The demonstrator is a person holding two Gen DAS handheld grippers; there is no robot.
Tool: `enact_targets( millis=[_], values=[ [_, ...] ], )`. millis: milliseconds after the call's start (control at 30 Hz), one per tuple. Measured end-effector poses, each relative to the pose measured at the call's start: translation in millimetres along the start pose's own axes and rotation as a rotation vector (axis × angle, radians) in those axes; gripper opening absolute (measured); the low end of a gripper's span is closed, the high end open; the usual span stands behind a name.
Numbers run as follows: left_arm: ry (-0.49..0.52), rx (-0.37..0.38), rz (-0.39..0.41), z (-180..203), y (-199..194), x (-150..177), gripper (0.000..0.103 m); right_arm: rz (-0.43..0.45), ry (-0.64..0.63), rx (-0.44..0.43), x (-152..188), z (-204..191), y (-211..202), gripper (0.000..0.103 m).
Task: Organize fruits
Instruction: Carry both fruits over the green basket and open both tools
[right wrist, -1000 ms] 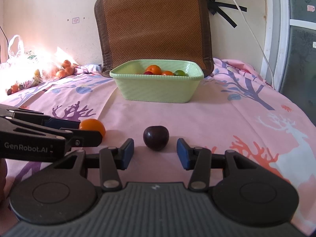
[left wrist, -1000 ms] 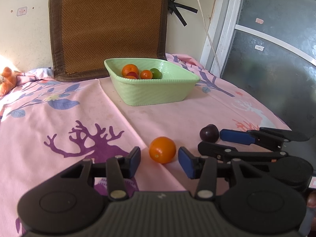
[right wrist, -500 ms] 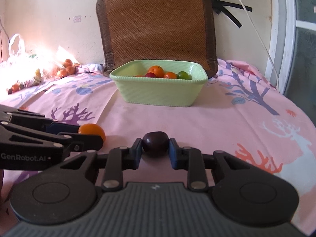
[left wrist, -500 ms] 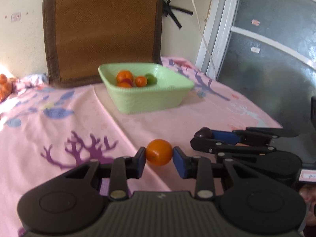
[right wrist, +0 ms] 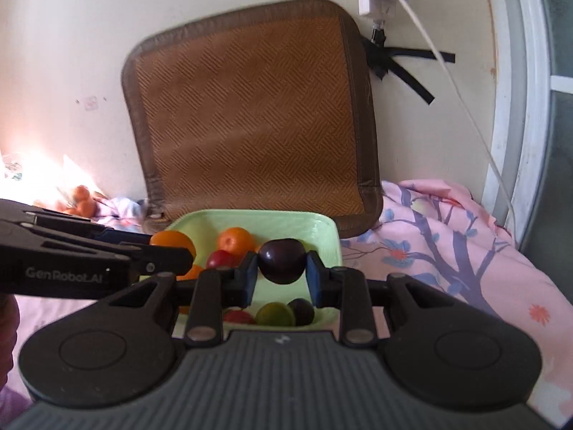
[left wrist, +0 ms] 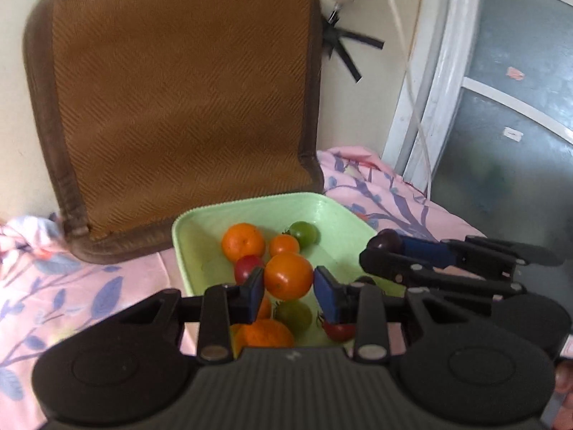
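As seen along the fingers of the left gripper, its two blue pads pinch a round orange tomato-like fruit from either side, and the fruit hangs above the open pale green ribbed plastic basket. Beyond the pads, inside the basket, lie a larger orange citrus fruit, a small orange tomato, a green tomato and a red tomato; below the pads a second green fruit and another orange fruit show. To the right of this claw the right gripper reaches in over the basket rim, its tips clamped on a dark purple plum. Behind the basket a brown woven seat mat leans on the wall, and a pink floral cloth covers the surface. In the right wrist view, the right gripper presses its blue pads against the plum, held above the basket. Below the claw lie a green fruit and a second dark plum; to its left the left gripper carries the orange fruit over the basket.
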State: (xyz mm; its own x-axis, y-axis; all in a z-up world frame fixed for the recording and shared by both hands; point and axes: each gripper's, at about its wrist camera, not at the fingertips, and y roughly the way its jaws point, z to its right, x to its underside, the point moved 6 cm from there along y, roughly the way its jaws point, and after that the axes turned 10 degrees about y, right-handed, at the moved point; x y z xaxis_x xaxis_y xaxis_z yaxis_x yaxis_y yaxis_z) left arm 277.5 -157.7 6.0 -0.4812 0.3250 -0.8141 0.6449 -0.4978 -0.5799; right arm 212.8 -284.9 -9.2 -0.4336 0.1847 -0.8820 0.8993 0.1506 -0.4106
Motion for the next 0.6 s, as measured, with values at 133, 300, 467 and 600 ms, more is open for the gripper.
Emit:
enact_targets(
  millis=[133,300,467,600],
  values=[
    [-0.020,0.002,-0.025,-6.9,24.5,-4.3,0.033,-0.024,-0.003,0.001,3.8,3.9,16.4,0.032],
    [-0.059,0.006,-0.010,-10.0,23.8,-5.1,0.046,-0.029,0.007,-0.003,6.5,7.9,19.8,0.043],
    [-0.105,-0.024,0.010,-12.2,-9.7,0.3,0.046,0.029,0.028,0.001,1.4,6.2,4.0,0.049],
    [-0.097,-0.097,0.008,-7.2,-46.3,18.8,0.046,0.055,0.068,0.011,2.9,5.7,-20.1,0.049]
  ],
)
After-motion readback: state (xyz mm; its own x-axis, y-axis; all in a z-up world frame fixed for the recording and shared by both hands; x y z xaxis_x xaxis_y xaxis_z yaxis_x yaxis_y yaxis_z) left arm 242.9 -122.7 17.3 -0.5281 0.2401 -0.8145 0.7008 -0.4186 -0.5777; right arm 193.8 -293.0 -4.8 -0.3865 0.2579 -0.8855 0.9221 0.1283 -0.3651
